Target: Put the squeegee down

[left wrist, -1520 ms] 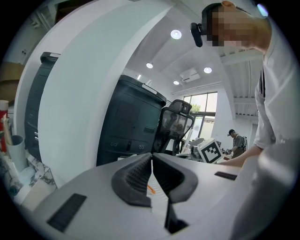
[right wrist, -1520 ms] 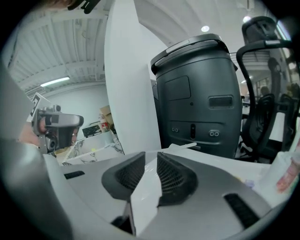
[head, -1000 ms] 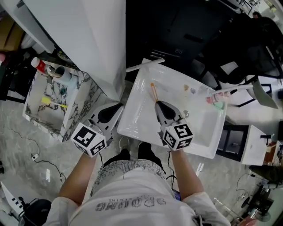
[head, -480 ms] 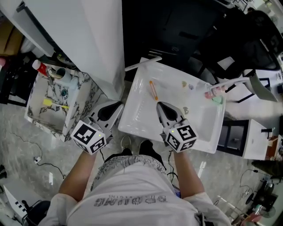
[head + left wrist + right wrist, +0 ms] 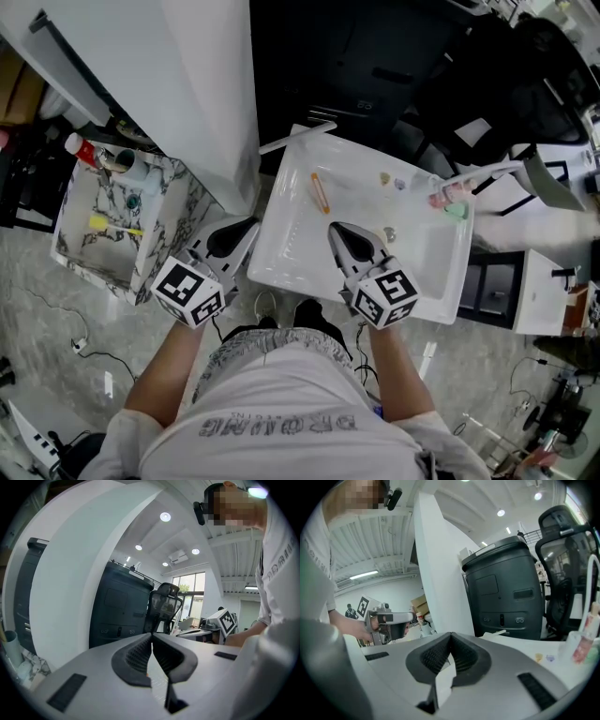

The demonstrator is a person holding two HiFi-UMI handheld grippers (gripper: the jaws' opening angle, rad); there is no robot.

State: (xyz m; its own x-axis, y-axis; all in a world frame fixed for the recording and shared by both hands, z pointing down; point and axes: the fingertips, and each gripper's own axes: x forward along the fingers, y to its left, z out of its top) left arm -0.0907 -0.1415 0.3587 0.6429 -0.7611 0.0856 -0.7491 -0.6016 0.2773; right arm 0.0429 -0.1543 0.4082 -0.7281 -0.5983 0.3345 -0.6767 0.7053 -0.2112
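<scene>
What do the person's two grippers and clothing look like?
Both the left gripper and the right gripper have light grey tapered bodies with black ribbed pads. Each carries a white cube with black square markers. The person wears a pale short-sleeved shirt with lettering.

Pale grey marbled floor tiles [image 5: 47, 281] spread underfoot. On the left a broad white square pillar [image 5: 187, 84] rises to the ceiling. Just right of it stands a tall dark grey cabinet-like machine [image 5: 506, 588] with a panelled front. Farther right is a black mesh-backed office chair [image 5: 557, 516]. Overhead, small round recessed ceiling lights [image 5: 165, 516] glow in the white ceiling near a white ceiling-mounted air-conditioning unit [image 5: 177, 556]. Daylight comes through tall windows [image 5: 192, 592] at the far end.
</scene>
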